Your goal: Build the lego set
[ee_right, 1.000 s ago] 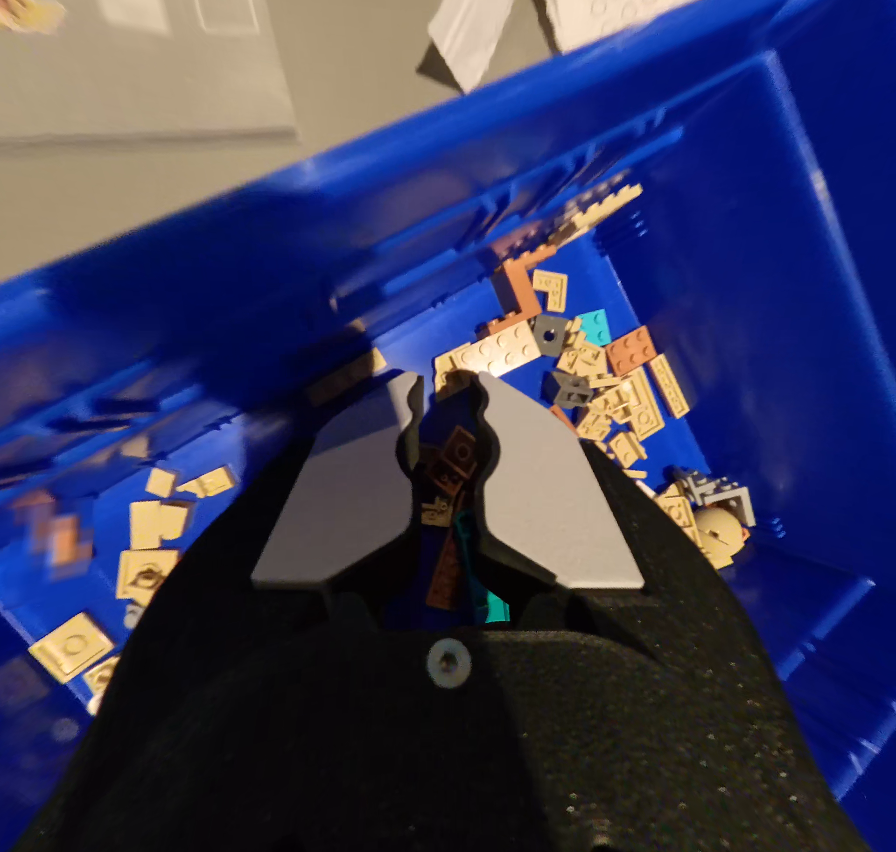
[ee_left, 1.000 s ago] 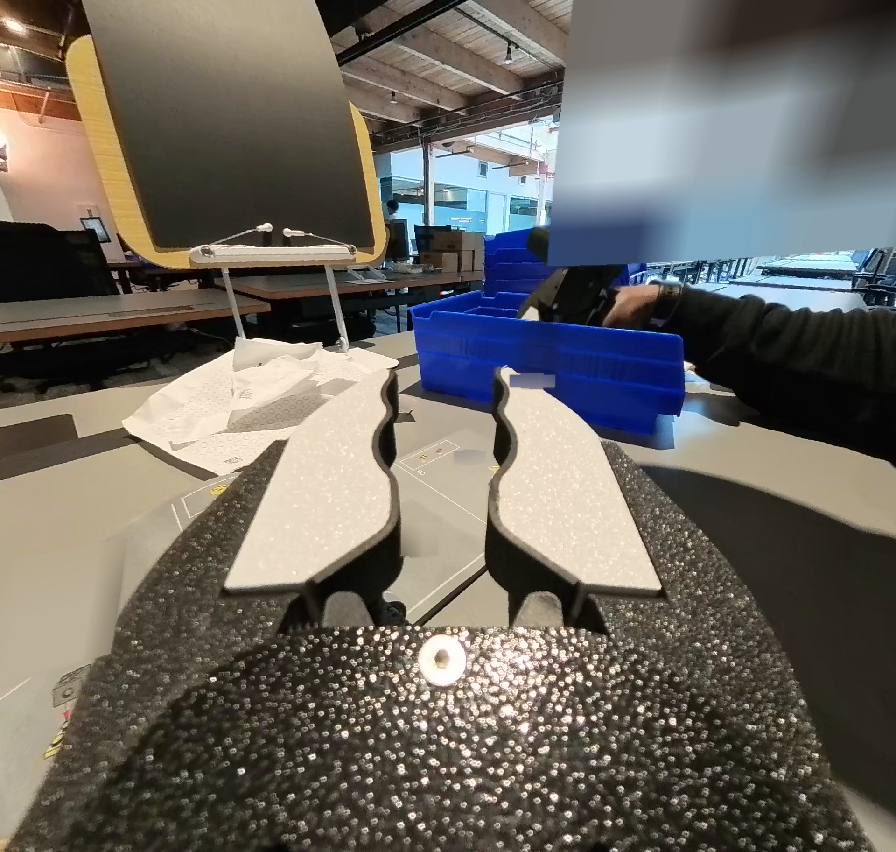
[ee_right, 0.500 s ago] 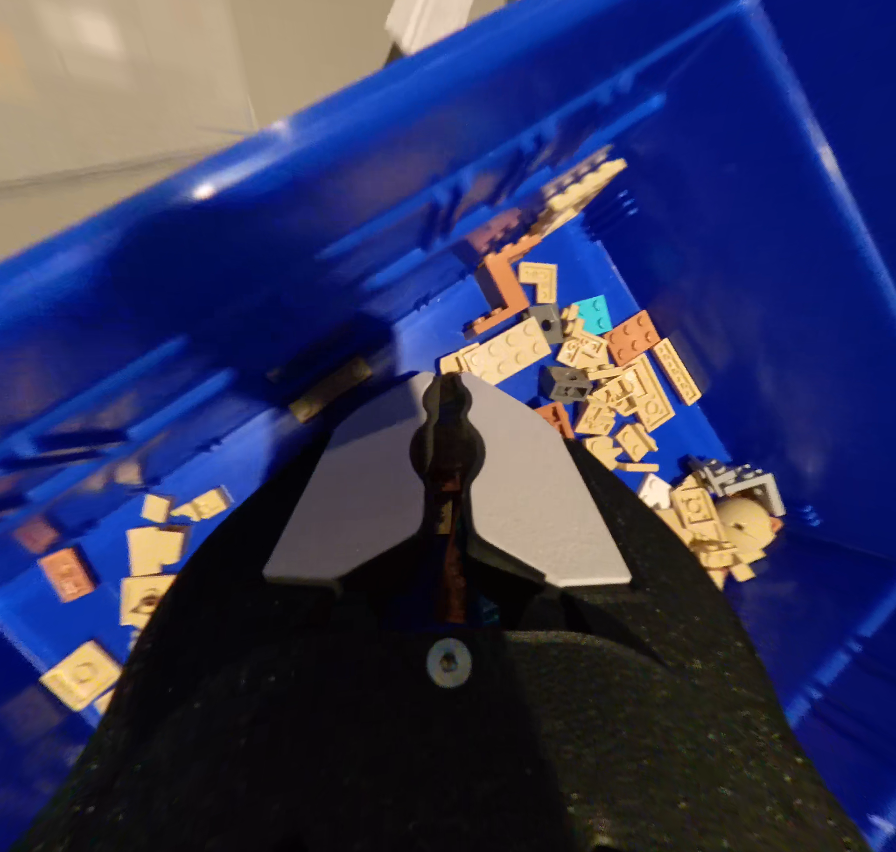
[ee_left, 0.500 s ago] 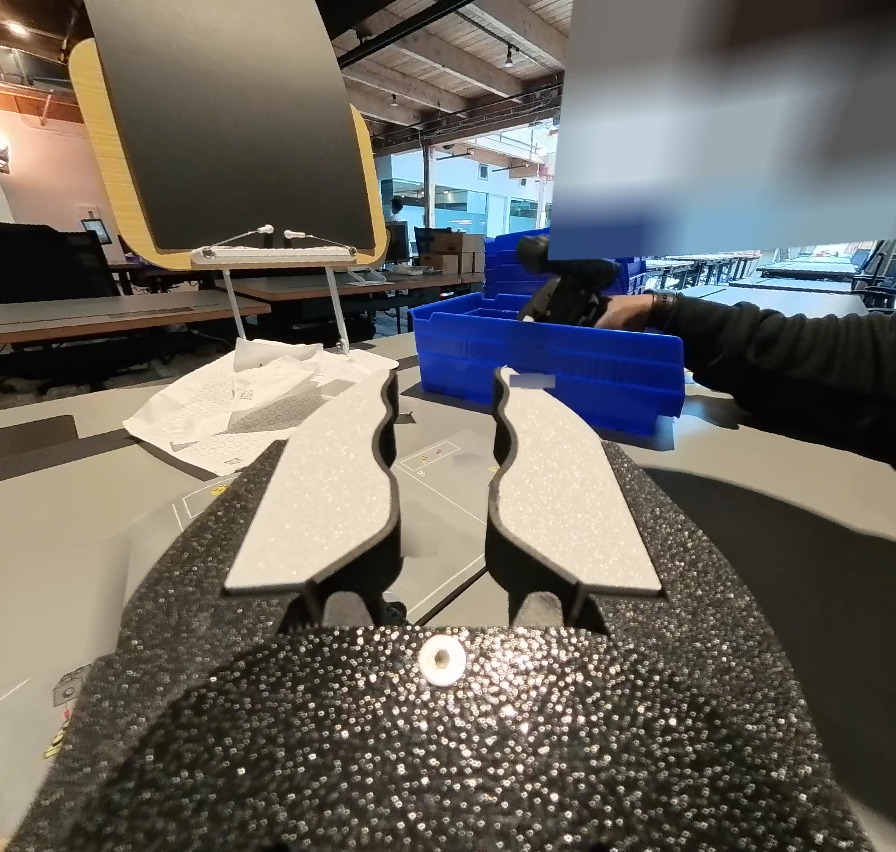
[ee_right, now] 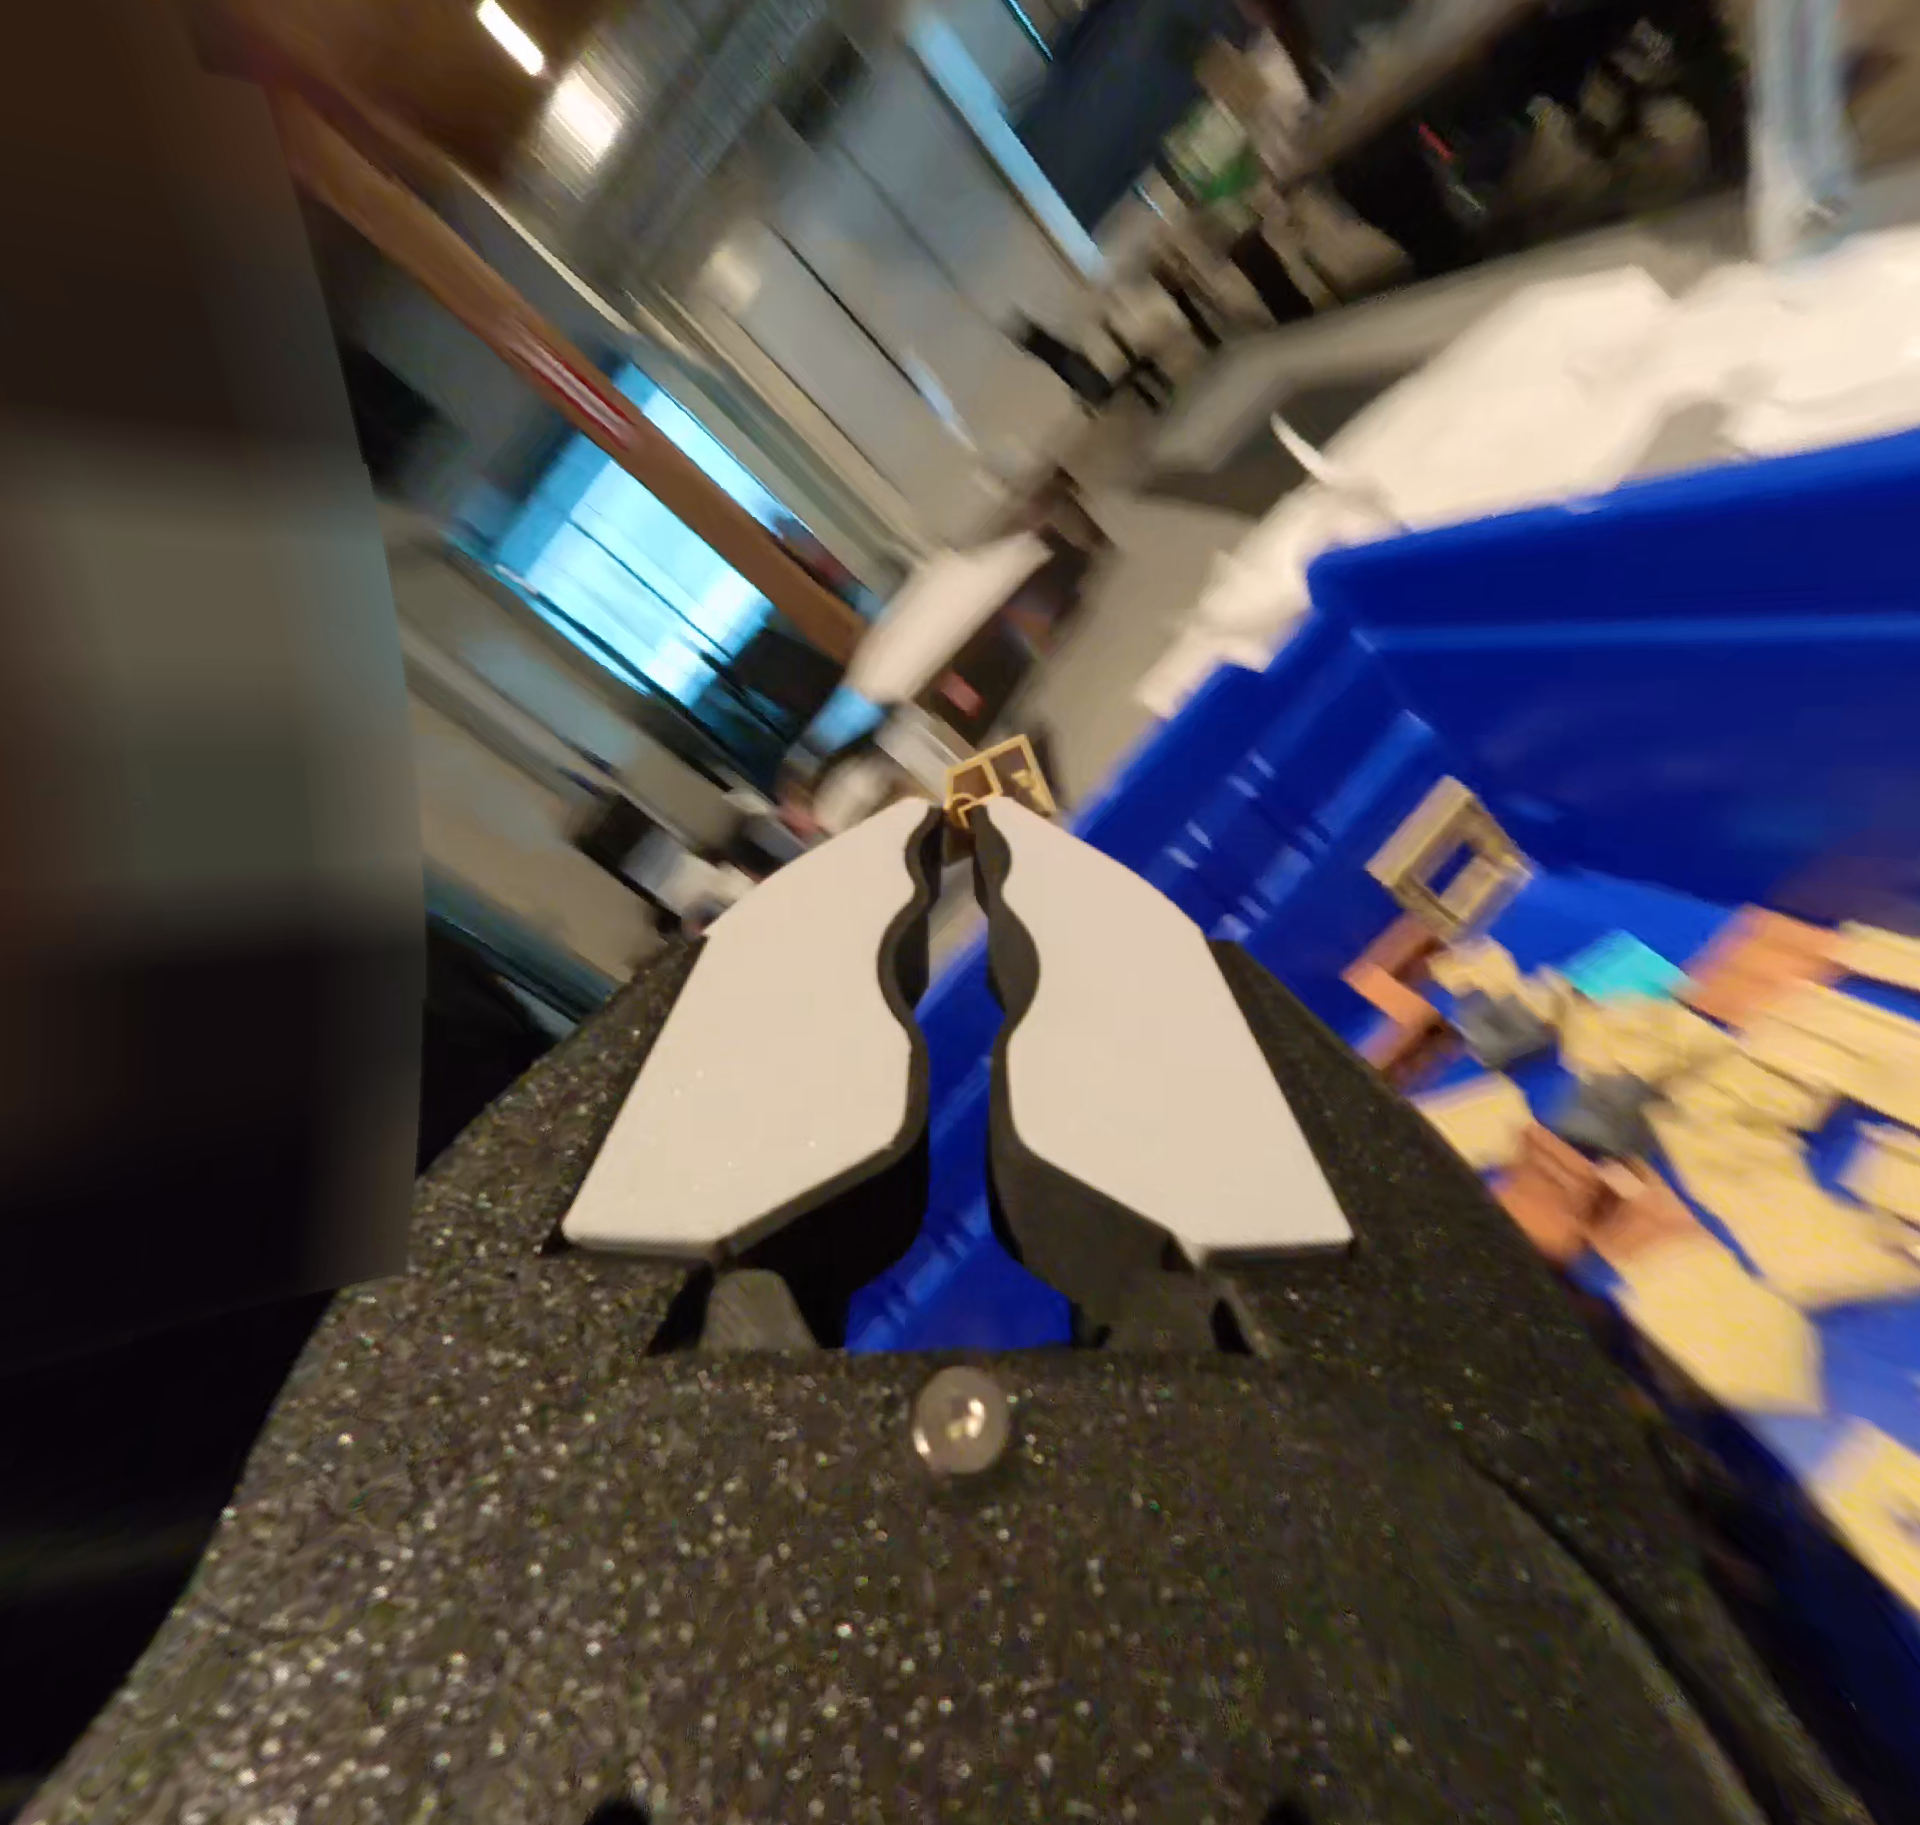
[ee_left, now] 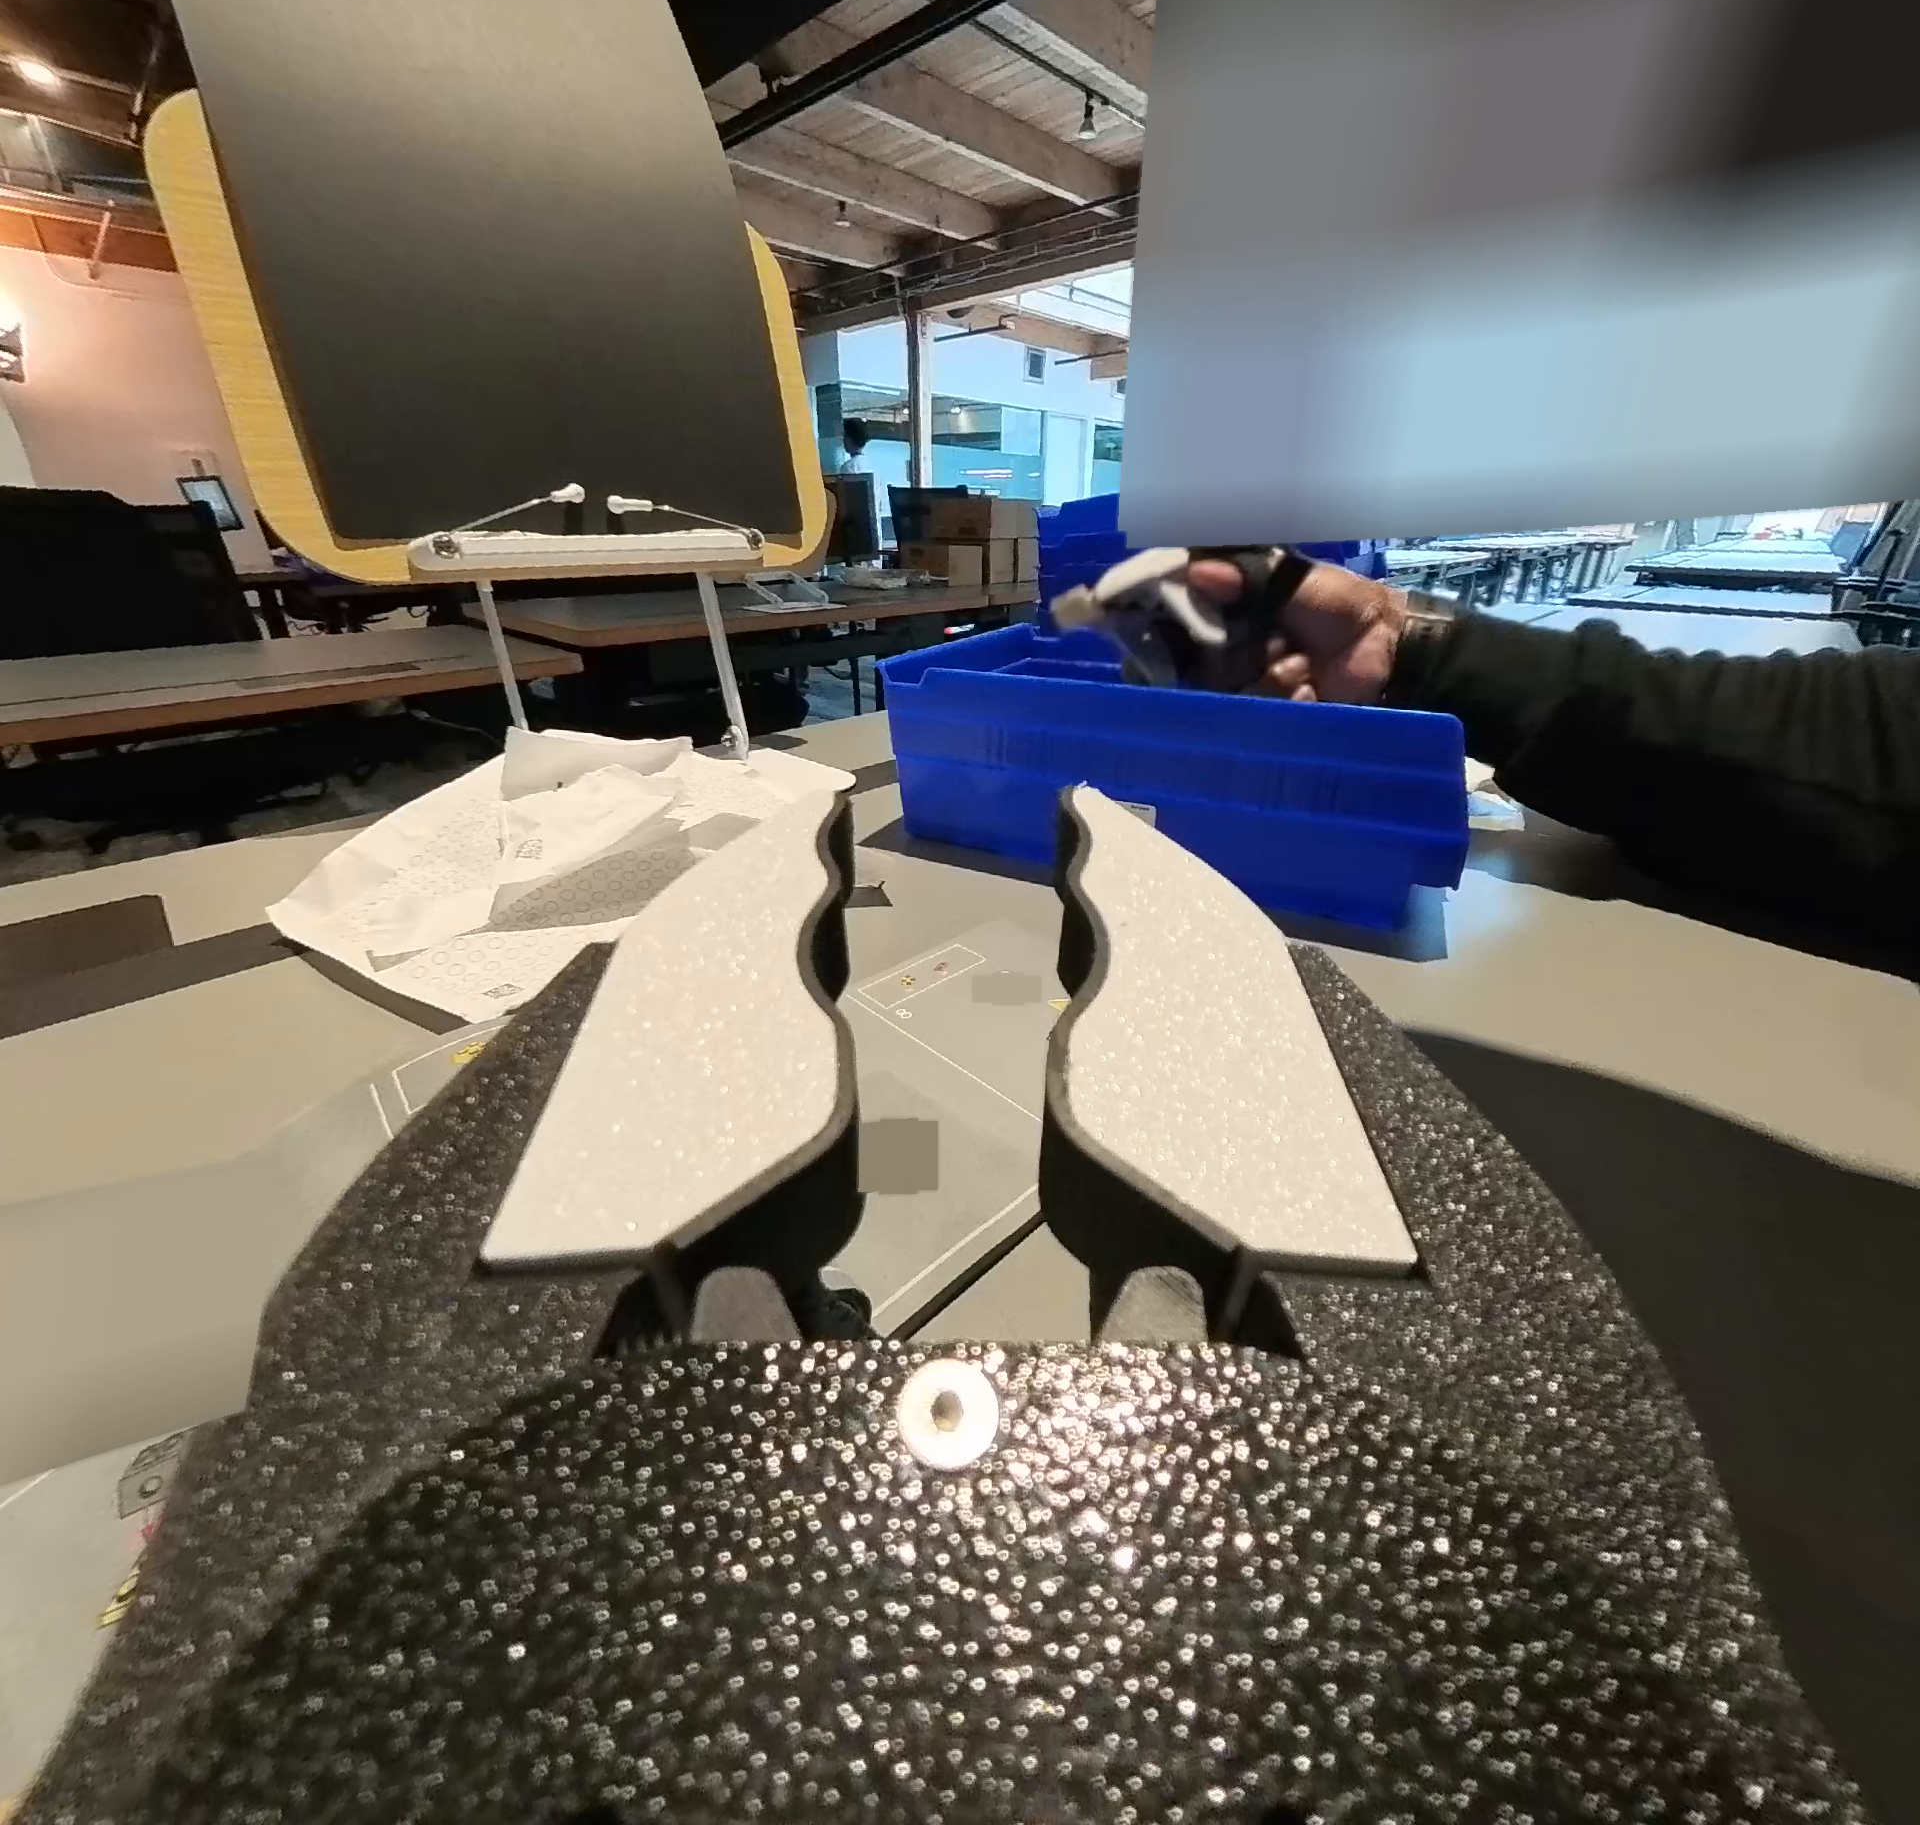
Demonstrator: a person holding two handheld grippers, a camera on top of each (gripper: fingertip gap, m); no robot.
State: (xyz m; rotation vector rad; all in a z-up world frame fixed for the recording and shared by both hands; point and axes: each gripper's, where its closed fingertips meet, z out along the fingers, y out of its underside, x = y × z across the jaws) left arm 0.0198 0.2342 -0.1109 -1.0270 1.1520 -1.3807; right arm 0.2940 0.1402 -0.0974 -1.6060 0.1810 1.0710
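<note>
My right gripper is shut on a small tan lego piece pinched at its fingertips, lifted above the blue bin. Several loose tan, brown and teal lego pieces lie blurred in the bin's bottom. My left gripper is open and empty, low over the grey table. In the left wrist view the right gripper, held by a hand, hovers above the blue bin at the back right.
Crumpled white paper bags lie at the back left of the table. A black board on a white stand rises behind them. A dark-sleeved arm reaches in from the right. The right wrist view is motion-blurred. Across from one pair of fingers to the other is roughly 30 cm.
My right gripper closed on a tan piece inside the bin, then lifted out and tilted up to near level. My left gripper has not moved.
</note>
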